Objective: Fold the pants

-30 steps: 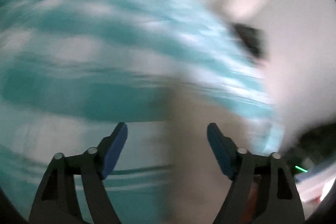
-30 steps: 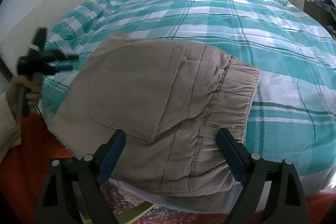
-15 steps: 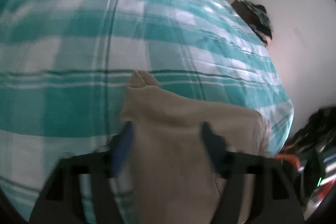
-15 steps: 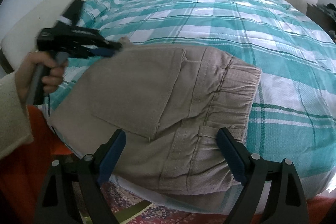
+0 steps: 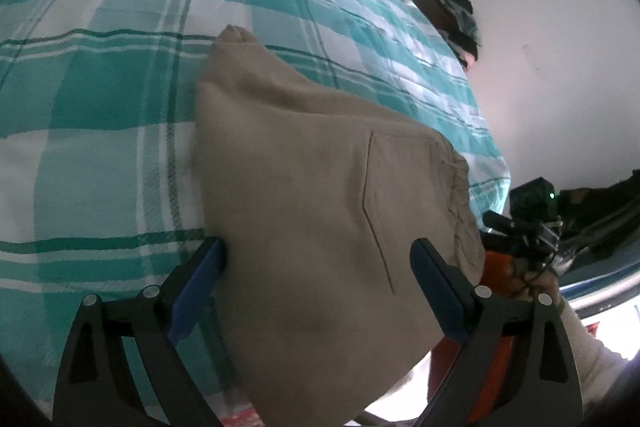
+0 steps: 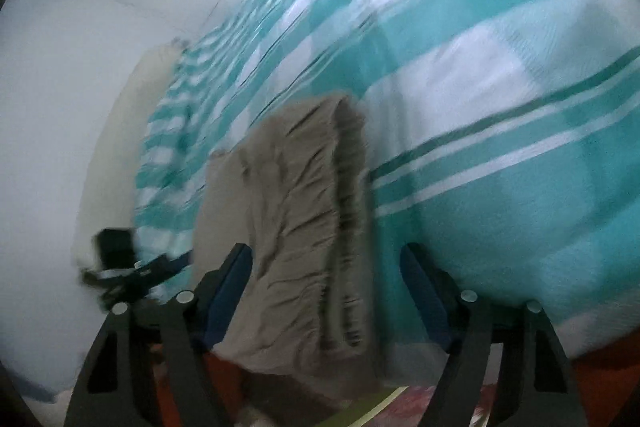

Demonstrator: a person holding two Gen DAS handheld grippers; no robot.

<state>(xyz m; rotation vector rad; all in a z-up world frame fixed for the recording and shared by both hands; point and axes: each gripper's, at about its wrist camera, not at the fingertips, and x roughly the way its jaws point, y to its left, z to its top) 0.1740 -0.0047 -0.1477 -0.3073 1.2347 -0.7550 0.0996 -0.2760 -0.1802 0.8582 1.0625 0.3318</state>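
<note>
The beige pants (image 5: 320, 195), soft ribbed cloth folded into a thick slab with a stitched pocket, fill the lower centre on the teal plaid bedspread (image 5: 120, 75). The left gripper (image 5: 316, 267) has just been widening (jaws apart, cloth between them, unpinched); the right gripper (image 6: 326, 283), narrowing, straddles the gathered waistband ungripped.

The folded pants (image 5: 320, 195) lie at the near edge of the bed (image 5: 100, 87). Beyond the pants and to their left, the checked cover lies flat and bare, open for a pass. To their right, the other gripper (image 5: 528, 223) and a hand (image 5: 536, 279) crowd the bed's corner, with a wall (image 5: 560, 47) behind.
</note>
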